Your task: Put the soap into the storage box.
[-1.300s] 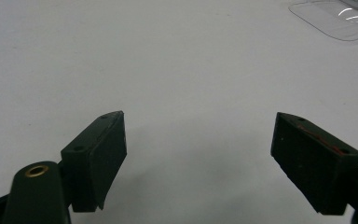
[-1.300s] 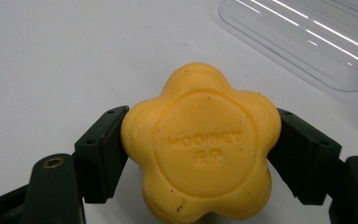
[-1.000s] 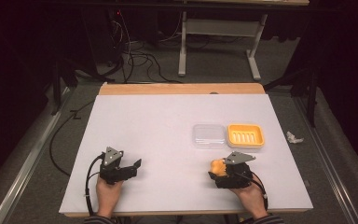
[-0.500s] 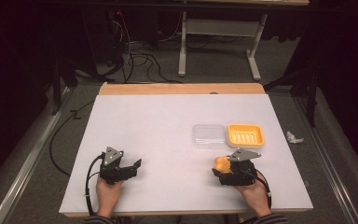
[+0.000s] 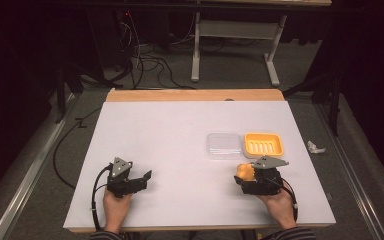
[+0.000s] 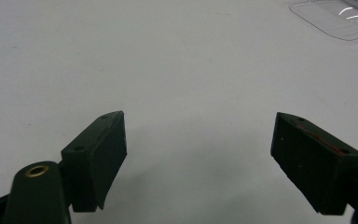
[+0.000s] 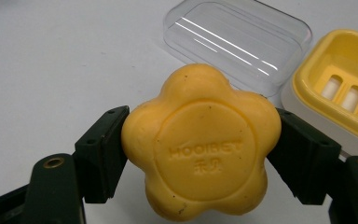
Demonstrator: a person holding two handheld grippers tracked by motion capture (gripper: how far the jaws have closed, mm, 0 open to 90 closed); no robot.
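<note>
1. Black fingers (image 7: 103, 156) of my right gripper (image 7: 200, 154) are part-closed and pinch the yellow flower-shaped soap (image 7: 200, 147) across its lobes, just above the counter (image 5: 180, 130).
2. I judge the soap light, hard and waxy, so likely slippery; its rounded lobes give little flat face, so seating the fingers in the notches between lobes looks safest.
3. Just beyond it sit the yellow soap dish (image 7: 340, 88) and the clear lid (image 7: 237, 42), side by side.
4. My left gripper (image 6: 198, 158) stands wide open, holding nothing.
</note>
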